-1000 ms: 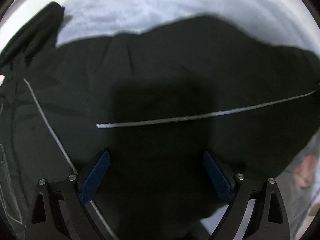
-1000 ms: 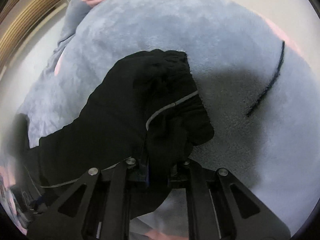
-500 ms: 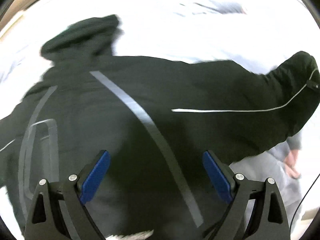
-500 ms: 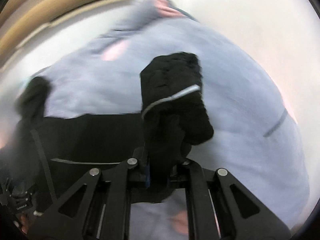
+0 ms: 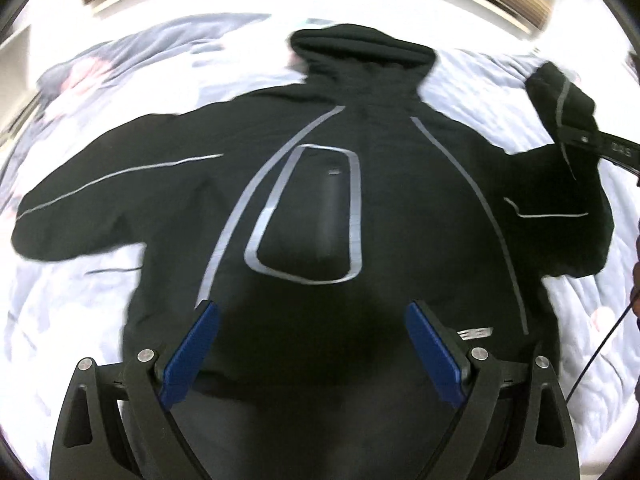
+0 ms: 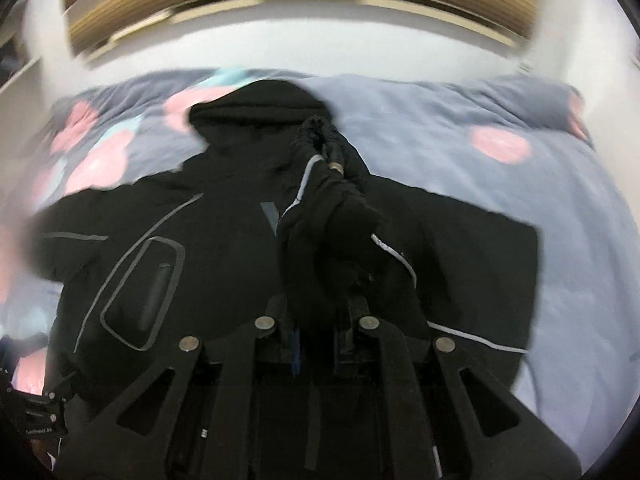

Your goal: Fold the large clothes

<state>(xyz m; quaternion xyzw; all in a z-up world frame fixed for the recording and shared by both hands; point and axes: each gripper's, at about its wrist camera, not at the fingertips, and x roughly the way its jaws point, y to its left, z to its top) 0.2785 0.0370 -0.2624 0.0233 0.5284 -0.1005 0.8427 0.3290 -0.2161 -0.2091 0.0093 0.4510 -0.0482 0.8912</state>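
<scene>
right sleeve lifted for the inward fold

right tool (image 6: pixel 316 332) is clamped on the sleeve cuff (image 6: pixel 320 148) above the black jacket (image 5: pixel 320 216), which is spread on the bed (image 5: pixel 72 300); left tool (image 5: pixel 312 348) hovers with jaws apart. best carry the cuff across the chest, keeping the fold straight, toward the hood (image 5: pixel 360 52).

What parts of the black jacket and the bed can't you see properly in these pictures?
- Left wrist view: the jacket hem is hidden behind the open left gripper.
- Right wrist view: the sleeve end is hidden inside the shut right gripper.
- Both views: the blanket pattern is smeared by motion blur.
- Small label: too small to read.
</scene>
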